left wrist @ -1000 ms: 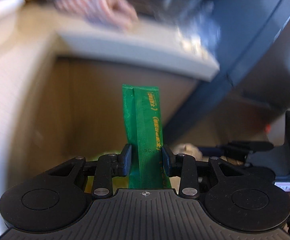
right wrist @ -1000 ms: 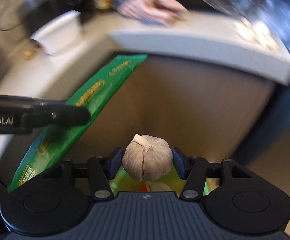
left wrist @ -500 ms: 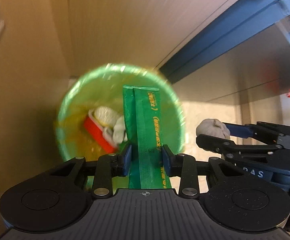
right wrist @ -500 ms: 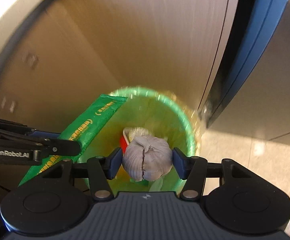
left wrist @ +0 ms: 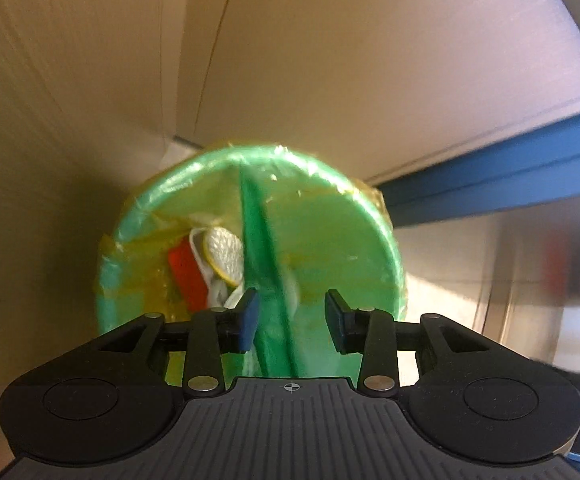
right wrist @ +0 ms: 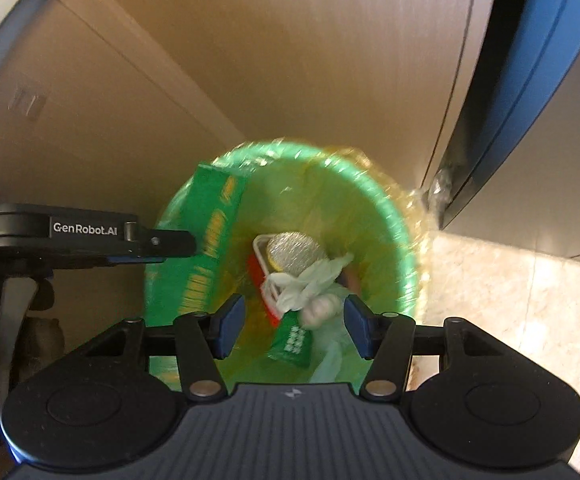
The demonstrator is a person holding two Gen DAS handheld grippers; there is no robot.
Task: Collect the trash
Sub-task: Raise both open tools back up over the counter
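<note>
A green trash bin (left wrist: 341, 216) with a yellow liner stands on the floor below both grippers; it also shows in the right wrist view (right wrist: 401, 236). My left gripper (left wrist: 291, 314) is open over the bin, and the green packet (left wrist: 266, 264) is loose between its jaws, blurred and turned edge-on. The packet also shows in the right wrist view (right wrist: 206, 240), beside the left gripper (right wrist: 170, 242). My right gripper (right wrist: 293, 326) is open and empty. The garlic bulb (right wrist: 319, 308) lies in the bin on crumpled tissue (right wrist: 309, 276), with a red box (left wrist: 188, 276) and a round silver lid (right wrist: 293, 254).
Tan cabinet panels (left wrist: 329, 60) rise behind the bin. A blue strip (left wrist: 509, 172) runs at the right. A pale stone floor (right wrist: 509, 300) lies to the right of the bin.
Both grippers have opened over the bin. The garlic has dropped from the right gripper into the bin. The green packet has come free of the left jaws and turned edge-on.
</note>
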